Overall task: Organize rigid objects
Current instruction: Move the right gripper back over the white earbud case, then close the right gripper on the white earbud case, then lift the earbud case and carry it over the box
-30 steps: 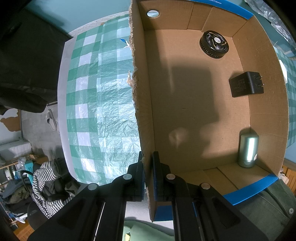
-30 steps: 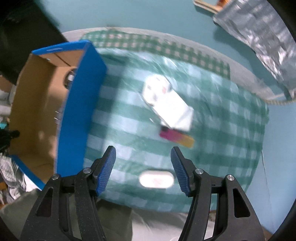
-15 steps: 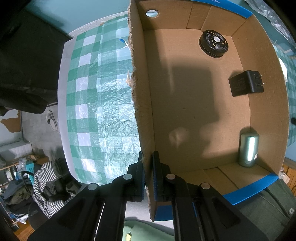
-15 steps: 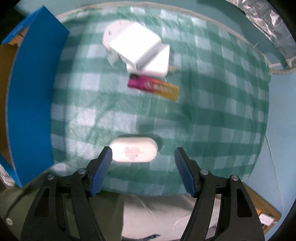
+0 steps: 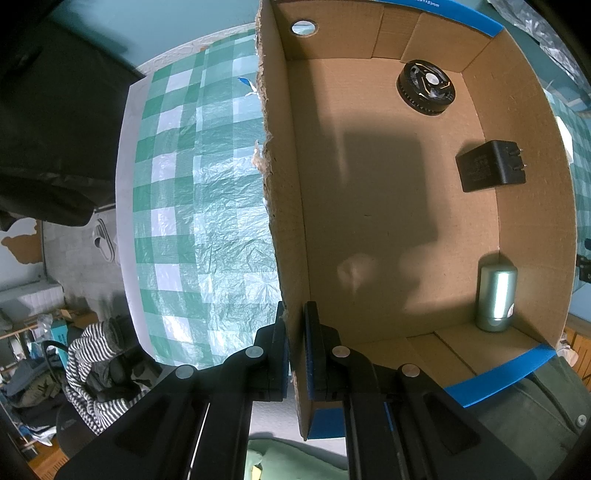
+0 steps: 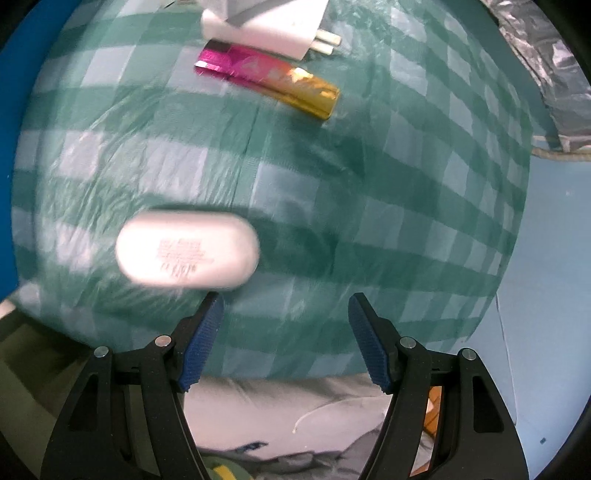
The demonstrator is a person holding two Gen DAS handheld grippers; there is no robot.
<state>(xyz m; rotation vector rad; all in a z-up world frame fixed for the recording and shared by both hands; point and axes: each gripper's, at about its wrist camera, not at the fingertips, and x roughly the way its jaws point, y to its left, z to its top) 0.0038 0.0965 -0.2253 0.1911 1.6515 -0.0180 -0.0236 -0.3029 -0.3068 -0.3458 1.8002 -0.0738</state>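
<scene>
1. Checked tablecloth point(image 6: 369, 192) is covering the table; the loose items and the box are all sitting on it.
2. Cardboard box point(image 5: 535, 229) is standing open at the person's left. Left gripper point(image 5: 295, 347) is clenching its near wall, one pad inside and one outside, bracing it.
3. Already lying in the box: black round part point(image 5: 425, 88) at the far end, black plug adapter point(image 5: 489, 170) against the right wall, silver-green cylinder point(image 5: 495, 297) in the near right corner.
4. Waiting on the cloth: white charger point(image 6: 266, 26) at the far edge (partly cut off), pink-and-gold bar point(image 6: 267, 79) just beside it, white oval case point(image 6: 186, 251) nearest.
5. Right gripper point(image 6: 284, 336) is hovering with jaws spread wide and empty, the oval case just ahead and off to the left of the gap.
6. Risks, my judgement:
   - Case is sitting off-centre from the jaws, so closing now is likely clipping one rounded end and squirting it away.
   - Smooth curved shell plus thin crinkly cloth: a low approach may be snagging the cloth and dragging the other items.
   - View is blurring (camera moving), so alignment is uncertain.
   - Torn box wall may be buckling under the clamp if pulled.
</scene>
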